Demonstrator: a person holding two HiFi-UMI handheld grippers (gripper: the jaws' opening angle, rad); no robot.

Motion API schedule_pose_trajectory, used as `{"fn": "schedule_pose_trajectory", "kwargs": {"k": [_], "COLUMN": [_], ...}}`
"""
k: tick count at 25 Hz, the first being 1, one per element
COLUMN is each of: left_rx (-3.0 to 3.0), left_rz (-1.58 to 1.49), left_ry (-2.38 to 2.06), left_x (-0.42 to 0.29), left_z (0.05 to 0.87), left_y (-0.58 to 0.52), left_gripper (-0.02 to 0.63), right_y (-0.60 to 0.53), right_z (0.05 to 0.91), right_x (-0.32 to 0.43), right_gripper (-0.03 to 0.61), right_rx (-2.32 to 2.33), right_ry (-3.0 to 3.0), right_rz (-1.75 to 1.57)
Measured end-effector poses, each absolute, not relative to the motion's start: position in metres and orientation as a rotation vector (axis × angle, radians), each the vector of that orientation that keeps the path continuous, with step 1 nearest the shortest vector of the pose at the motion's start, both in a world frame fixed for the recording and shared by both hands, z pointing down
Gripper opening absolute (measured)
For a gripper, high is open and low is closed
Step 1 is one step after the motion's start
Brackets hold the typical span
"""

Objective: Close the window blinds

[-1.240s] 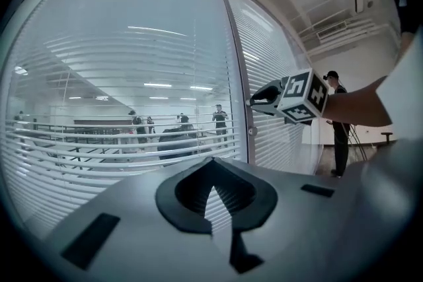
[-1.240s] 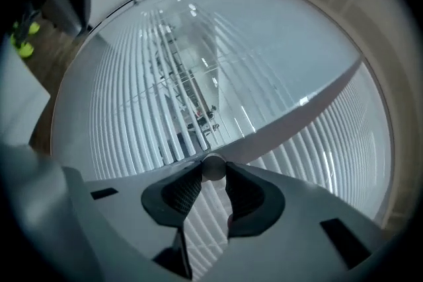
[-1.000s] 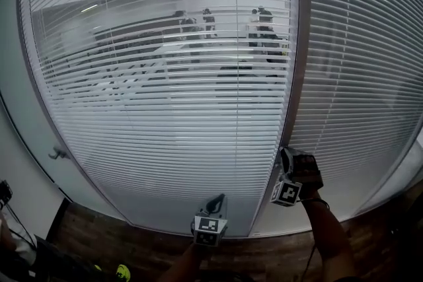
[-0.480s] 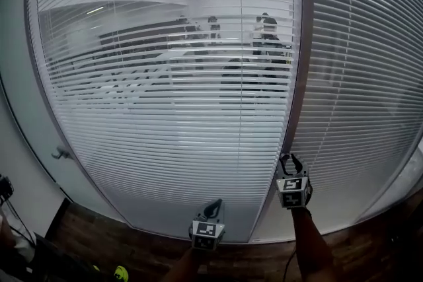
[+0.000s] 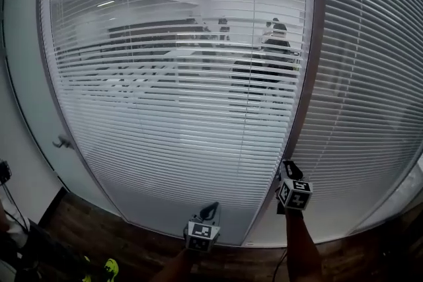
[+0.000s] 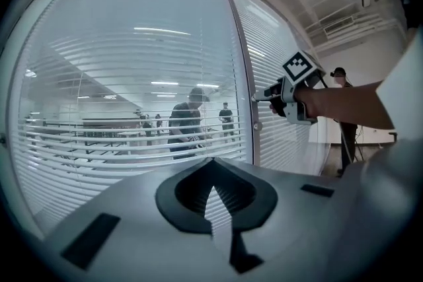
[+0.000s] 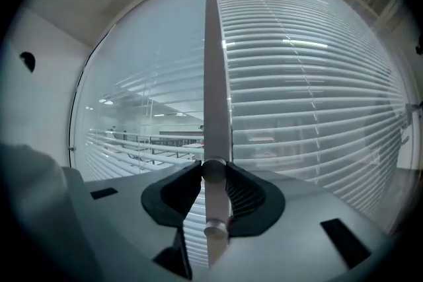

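Two glass panels with white slat blinds stand before me. In the left panel the slats are part open, and a room with people shows through. The right panel's slats look flatter. A grey post divides them. My right gripper is low on that post; its jaws are closing, and the pads touch both sides of a small round knob, with a second knob nearer the camera. My left gripper hangs lower before the left panel, shut with nothing in it. The left gripper view shows the right gripper at the post.
A door handle sticks out of the white frame at the left. Dark wood floor runs along the bottom of the glass. A person stands at the far right on my side of the glass.
The right gripper has rolled about at the post, so its marker cube has turned and sits slightly lower. The left gripper has stayed low. My view has shifted a little to the left.
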State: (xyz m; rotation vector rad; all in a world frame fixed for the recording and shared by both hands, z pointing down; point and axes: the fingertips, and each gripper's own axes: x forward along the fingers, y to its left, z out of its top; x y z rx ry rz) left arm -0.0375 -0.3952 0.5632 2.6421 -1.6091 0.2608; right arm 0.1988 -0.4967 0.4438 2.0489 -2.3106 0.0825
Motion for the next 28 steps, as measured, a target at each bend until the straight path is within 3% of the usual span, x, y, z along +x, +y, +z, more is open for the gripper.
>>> {"fn": "schedule_pose_trajectory", "kwargs": {"k": [8,14,25,28], "left_rx": [2.68,2.68,2.697,2.69], "left_rz": [0.212,0.213,0.178,0.2], "left_ry": [-1.593,-1.588,-1.539,-1.545], "left_x": [-0.028,-0.031,-0.02,-0.021], "left_z": [0.55,0.544,0.541,0.545], "left_y": [-0.392,-0.398,-0.394,-0.393], "left_gripper": [0.002,0.002,0.002,0.002], "right_y": [-0.495,-0.501,-0.502,-0.498], "right_z": [0.455,0.458,0.462,0.459], "right_x": [0.187,0.176,0.183,0.182], "right_gripper": [0.118,0.118,0.12,0.218], "right_rx": [1.685,1.358,1.266,1.444], "right_ry": [-1.764,-1.452,-1.366,-1.607], "right_rz": [-0.631,-0.971,-1.056,-0.86]}}
